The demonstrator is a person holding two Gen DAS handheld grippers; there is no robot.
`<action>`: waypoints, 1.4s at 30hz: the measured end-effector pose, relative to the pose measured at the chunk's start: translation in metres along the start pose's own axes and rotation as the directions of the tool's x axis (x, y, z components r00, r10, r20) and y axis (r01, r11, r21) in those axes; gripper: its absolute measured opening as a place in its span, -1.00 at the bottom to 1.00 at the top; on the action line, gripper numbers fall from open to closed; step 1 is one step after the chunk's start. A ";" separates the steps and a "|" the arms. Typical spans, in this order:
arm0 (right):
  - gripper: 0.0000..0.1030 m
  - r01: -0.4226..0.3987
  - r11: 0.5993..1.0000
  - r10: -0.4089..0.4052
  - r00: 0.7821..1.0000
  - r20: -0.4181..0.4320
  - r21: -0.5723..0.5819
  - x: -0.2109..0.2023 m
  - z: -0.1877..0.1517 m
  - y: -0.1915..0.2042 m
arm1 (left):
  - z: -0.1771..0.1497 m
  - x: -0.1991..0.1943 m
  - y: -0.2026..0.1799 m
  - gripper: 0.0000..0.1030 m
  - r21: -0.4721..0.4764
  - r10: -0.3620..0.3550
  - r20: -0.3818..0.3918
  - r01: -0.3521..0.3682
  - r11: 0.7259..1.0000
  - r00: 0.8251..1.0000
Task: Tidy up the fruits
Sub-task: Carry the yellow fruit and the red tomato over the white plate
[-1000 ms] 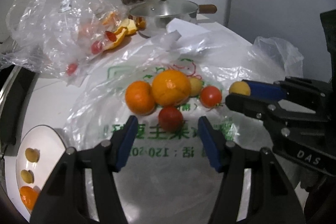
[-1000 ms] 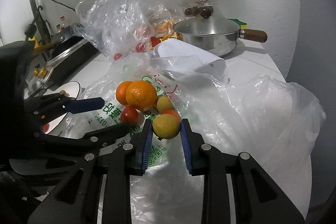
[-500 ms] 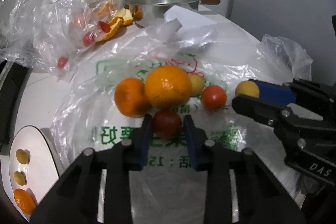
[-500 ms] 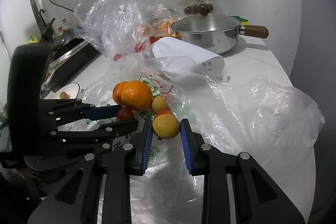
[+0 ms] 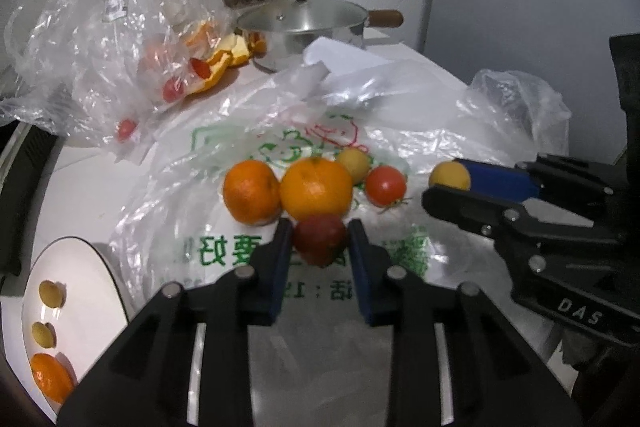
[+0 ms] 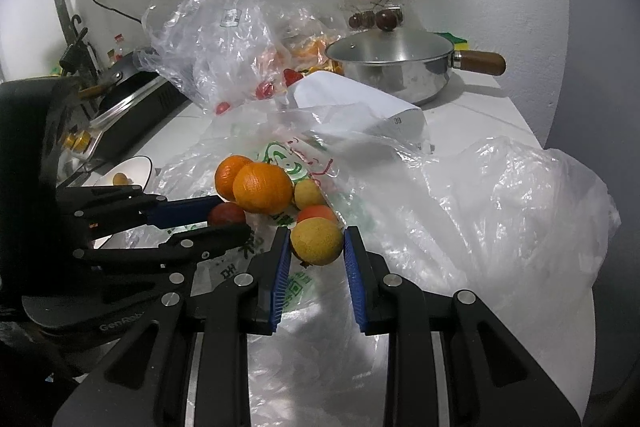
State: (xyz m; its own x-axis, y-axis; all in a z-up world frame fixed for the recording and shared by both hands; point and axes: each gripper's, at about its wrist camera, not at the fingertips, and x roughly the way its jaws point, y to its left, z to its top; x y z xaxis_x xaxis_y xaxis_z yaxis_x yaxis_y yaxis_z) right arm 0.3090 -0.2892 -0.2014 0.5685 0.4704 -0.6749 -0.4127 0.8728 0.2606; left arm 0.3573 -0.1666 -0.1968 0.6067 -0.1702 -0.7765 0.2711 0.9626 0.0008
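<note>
Crinkled white plastic of the printed bag point(image 5: 224, 263) spread over the desk point(image 6: 480, 107), with the fruit heaped at its middle. Partly sorted, by the look of it: on the plate point(image 5: 80, 291) at 8 o'clock in the left view, already two small yellow fruits and one orange. Left gripper point(image 5: 318, 243) clamped on a dark red tomato point(image 5: 320, 239) at the heap's near side; right gripper point(image 6: 316, 247) clamped on a yellow fruit point(image 6: 316, 241), seen at 3 o'clock from the left. Left to sort: two oranges point(image 5: 250, 197), a small yellow fruit point(image 5: 354, 163) and a red tomato point(image 5: 385, 185), touching in a cluster. Open room toward the plate; pot point(image 5: 304, 27) at 12 o'clock, clear bag point(image 5: 100, 47) at 10, desk edge close at 3 to 4 o'clock in the right view.
</note>
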 end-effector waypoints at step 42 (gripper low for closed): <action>-0.45 0.059 0.992 -0.058 0.998 0.007 -0.113 -0.027 0.000 0.109 | -0.060 -0.093 0.068 -0.44 -0.035 -0.004 0.121 0.009 0.999 0.993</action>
State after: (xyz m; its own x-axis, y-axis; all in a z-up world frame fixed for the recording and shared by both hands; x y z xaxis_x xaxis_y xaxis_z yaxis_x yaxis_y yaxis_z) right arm 0.2483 -0.2065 -0.1551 0.5966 0.4196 -0.6841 -0.4565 0.8785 0.1407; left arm 0.2746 -0.0731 -0.1622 0.6917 -0.1989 -0.6942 0.2498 0.9679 -0.0284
